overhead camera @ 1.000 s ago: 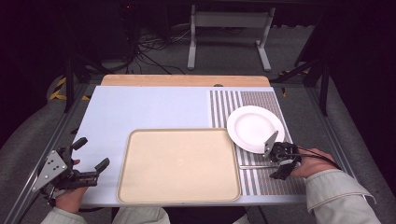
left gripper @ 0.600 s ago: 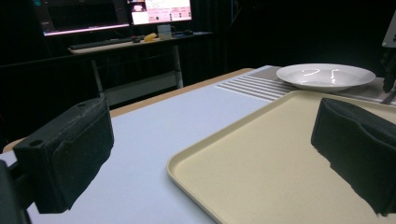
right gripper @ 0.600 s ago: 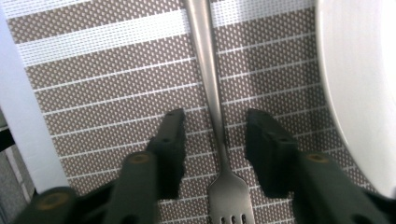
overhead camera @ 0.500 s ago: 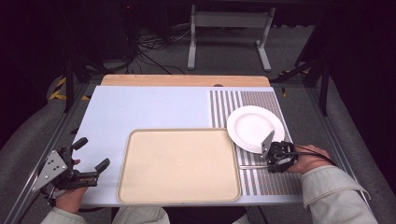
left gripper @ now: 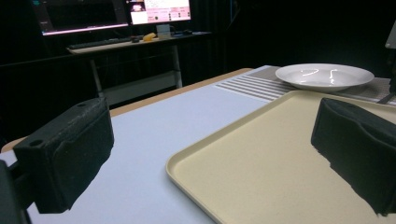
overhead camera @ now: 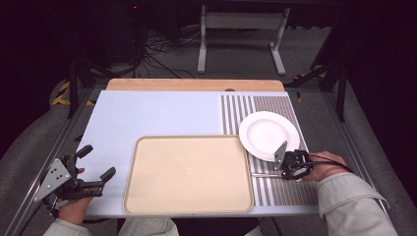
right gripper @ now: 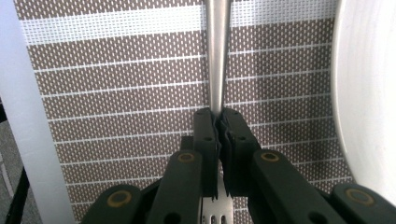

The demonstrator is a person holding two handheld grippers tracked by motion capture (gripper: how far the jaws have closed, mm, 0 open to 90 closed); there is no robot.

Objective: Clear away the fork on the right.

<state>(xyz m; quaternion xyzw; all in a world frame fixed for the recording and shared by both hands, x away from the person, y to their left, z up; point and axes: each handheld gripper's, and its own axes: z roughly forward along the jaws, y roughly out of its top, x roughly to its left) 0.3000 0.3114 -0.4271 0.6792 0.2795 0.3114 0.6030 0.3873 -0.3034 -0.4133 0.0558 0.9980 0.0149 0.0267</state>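
A fork [right gripper: 217, 56] is being gripped by the right gripper [right gripper: 219, 122], whose 2 jaws have just been closing onto its handle, on the striped mat [overhead camera: 275, 184] at the worktop's near right corner. Its tines are being shown in the right gripper view, a detail lost from above. Nothing is being carried by the tray [overhead camera: 187, 174] or plate [overhead camera: 268, 133]. The left gripper [overhead camera: 93, 167] is being held released at the near left edge.

Your sleeves are pale grey-beige. The left claw [overhead camera: 96, 162] is black, topped by a grey three-cornered plate dotted with dark holes, and its two jaws end in blocky black foam-like pads. The right claw [right gripper: 218, 128] is black too, with brass-coloured pivot pins along its linkage arms and a black cable looping behind it.
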